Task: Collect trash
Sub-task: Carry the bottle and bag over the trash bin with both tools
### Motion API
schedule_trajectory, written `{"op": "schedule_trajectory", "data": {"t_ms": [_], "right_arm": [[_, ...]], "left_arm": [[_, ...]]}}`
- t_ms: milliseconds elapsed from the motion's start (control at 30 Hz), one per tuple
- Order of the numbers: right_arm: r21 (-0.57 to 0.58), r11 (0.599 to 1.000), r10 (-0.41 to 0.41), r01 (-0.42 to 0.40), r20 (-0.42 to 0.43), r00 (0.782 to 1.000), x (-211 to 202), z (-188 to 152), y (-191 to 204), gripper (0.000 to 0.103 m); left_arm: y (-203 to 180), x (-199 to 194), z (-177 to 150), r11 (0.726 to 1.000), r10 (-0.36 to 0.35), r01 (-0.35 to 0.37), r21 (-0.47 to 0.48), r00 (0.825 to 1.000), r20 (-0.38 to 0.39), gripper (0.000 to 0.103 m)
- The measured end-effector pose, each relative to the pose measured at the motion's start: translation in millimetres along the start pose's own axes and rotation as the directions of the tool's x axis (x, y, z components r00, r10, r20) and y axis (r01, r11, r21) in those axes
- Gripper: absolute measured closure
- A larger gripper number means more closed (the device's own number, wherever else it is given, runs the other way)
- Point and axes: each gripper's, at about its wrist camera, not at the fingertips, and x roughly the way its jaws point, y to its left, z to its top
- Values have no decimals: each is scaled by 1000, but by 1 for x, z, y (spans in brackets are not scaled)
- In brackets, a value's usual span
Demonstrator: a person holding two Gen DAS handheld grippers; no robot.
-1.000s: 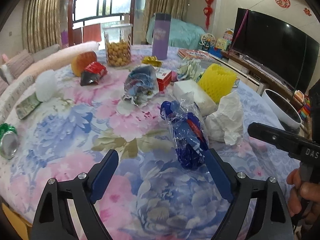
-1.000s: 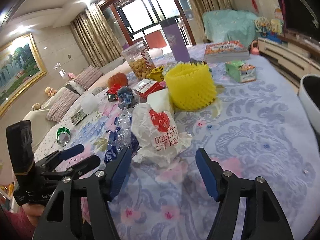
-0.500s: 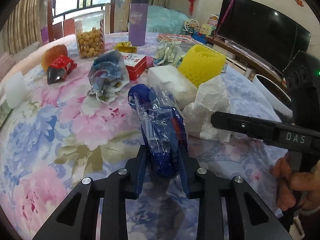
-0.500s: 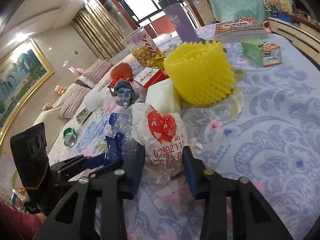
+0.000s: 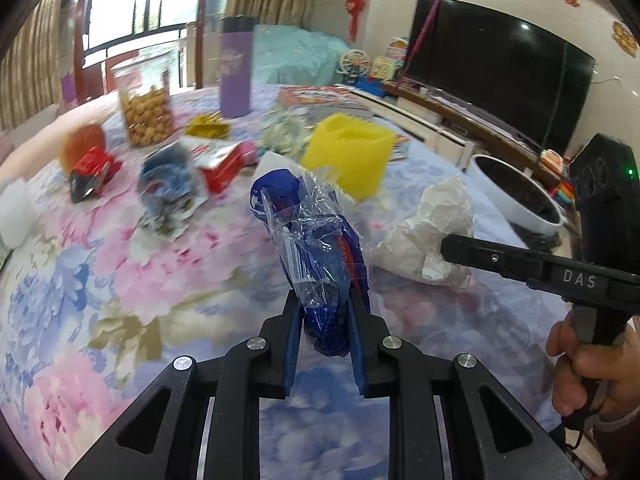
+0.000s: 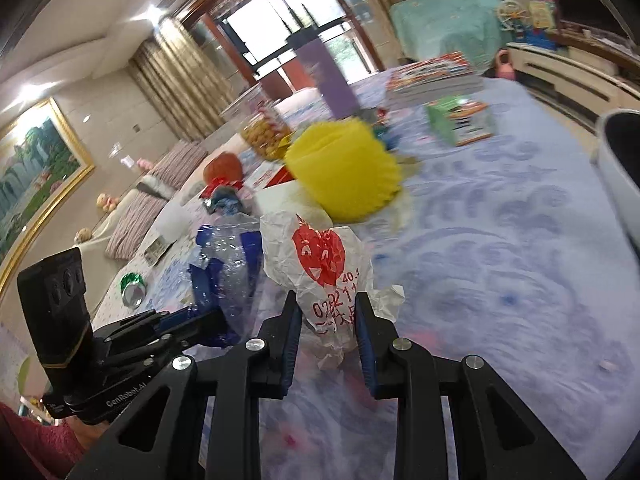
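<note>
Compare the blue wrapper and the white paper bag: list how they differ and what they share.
The blue wrapper is shiny, see-through plastic; the paper bag is opaque, matte and crumpled. The wrapper is blue with a barcode label; the bag is white with a red print. The left gripper holds the wrapper; the right gripper holds the bag. Both are clamped trash.

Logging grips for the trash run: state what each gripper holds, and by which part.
Left gripper has just closed on the blue wrapper, at its near end. Right gripper has just closed on the crumpled white paper bag, at its near lower end.
</note>
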Motion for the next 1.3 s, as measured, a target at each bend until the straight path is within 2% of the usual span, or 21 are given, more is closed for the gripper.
{"op": "schedule_trajectory", "data": {"t_ms": [433,933,1033,1300], "right_arm": [[83,988,-137,130,96,986,-61,-9,-40,77],[171,956,-267,239,167,949,-115,-2,-92,77],[184,949,-288,256,176,942,-124,1,-101,77],[217,930,-340,297,196,920,-144,9,-126,77]], "left_arm": [[-53,33,27,985,-138,139,104,990,-17,84],[-108,92,73,958,-215,218,186,976,-36,84],[-122,101,83,942,-230,239,234,971,-67,83],[-153,118,100,924,-266,277,264,961,-78,83]]}}
